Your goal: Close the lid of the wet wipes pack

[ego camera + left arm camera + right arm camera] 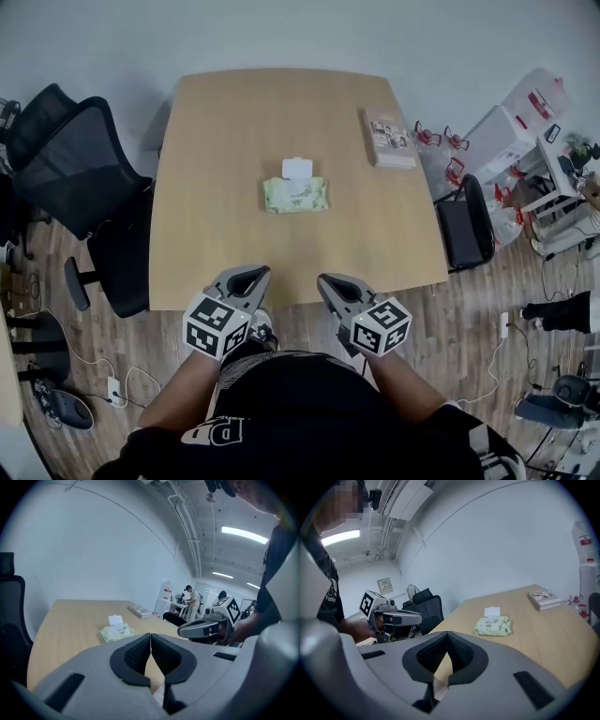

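A pale green wet wipes pack [296,194] lies near the middle of the wooden table [225,150], its white lid [297,169] flipped open toward the far side. The pack also shows in the left gripper view [117,632] and the right gripper view [492,626]. Both grippers hover at the table's near edge, well short of the pack. My left gripper [249,277] is shut with nothing in it, jaws touching. My right gripper [332,282] is likewise shut and empty.
A book [389,138] lies at the table's far right. A black office chair [80,169] stands to the left, another dark chair [466,223] to the right. White shelving and clutter [534,150] crowd the right side. People stand far off in the left gripper view.
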Tool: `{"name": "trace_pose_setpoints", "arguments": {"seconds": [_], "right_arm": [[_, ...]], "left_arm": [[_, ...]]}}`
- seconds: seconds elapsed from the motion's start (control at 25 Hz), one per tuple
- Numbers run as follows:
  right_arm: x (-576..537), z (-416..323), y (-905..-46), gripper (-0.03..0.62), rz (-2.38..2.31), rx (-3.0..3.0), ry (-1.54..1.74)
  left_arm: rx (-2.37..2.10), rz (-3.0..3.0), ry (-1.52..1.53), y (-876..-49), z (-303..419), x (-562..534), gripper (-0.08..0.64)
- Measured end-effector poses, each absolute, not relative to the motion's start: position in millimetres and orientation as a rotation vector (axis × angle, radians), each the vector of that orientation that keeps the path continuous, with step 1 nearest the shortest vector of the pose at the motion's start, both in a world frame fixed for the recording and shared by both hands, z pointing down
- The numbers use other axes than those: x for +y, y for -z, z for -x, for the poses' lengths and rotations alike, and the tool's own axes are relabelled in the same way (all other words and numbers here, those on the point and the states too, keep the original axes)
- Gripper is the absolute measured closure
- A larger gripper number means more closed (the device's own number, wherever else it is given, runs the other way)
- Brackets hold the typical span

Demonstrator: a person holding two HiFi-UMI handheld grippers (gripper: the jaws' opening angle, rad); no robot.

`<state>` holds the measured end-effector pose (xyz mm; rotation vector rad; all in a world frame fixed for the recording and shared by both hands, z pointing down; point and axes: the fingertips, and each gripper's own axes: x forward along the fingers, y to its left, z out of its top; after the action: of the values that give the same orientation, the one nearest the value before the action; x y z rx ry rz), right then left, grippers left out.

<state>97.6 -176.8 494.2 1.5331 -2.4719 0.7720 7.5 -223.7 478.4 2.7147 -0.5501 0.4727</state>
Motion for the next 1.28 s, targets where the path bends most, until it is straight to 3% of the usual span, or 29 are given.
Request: {"name": "trace_pose_setpoints", "arguments": {"seconds": [0.52, 1.28], "right_arm": [[-242, -94, -505, 0.588, -1.632, -2.372, -0.781], [-324, -158, -502, 0.588, -1.473, -2.415, -0.723]], "left_arm": [[-0.441, -2.721, -0.481, -495, -2, -300, 0.540], [-0.654, -2.636, -0.498, -499, -28, -341, 0.540]]}}
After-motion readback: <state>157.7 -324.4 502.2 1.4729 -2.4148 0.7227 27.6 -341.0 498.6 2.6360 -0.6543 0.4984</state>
